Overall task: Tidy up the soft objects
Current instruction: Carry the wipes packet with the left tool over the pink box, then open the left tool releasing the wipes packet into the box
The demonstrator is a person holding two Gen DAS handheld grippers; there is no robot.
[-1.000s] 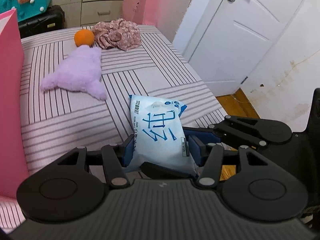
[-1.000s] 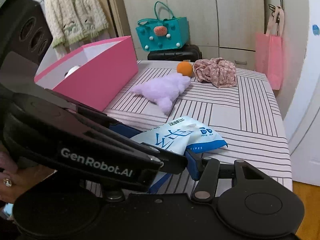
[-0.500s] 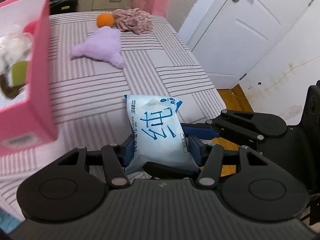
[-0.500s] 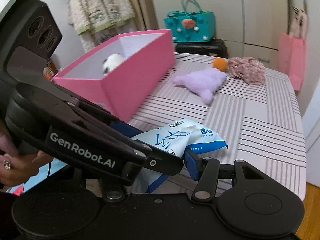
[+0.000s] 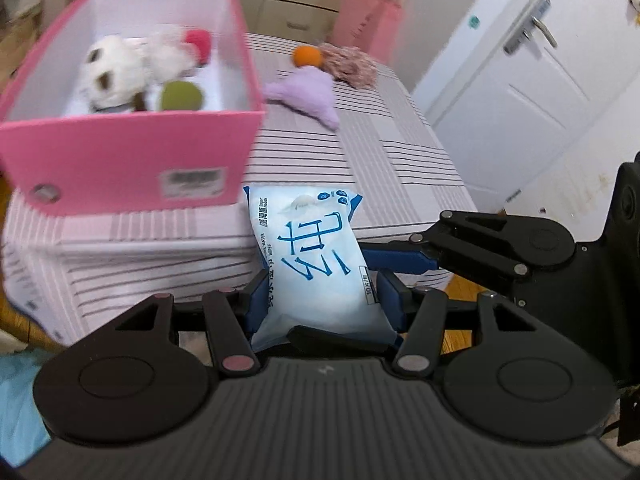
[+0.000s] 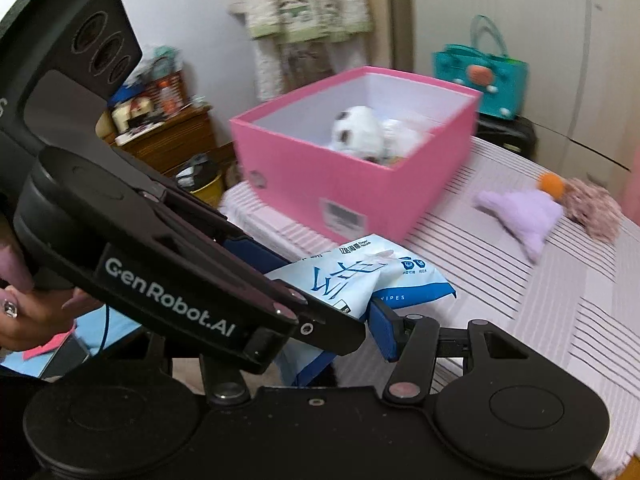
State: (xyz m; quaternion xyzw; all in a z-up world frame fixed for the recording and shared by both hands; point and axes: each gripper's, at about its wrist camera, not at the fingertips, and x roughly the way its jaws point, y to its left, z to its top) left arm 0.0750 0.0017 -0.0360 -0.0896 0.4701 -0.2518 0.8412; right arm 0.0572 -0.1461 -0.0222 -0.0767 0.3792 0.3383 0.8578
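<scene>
The left claw is closed on the lower half of the wipes pack, at frame centre and off the bed. The right claw reaches beside it; whether it grips the pack I cannot tell. The pack looks light, squashy and slick, so a mid-body pinch suits it. The pink box sits upper left
</scene>
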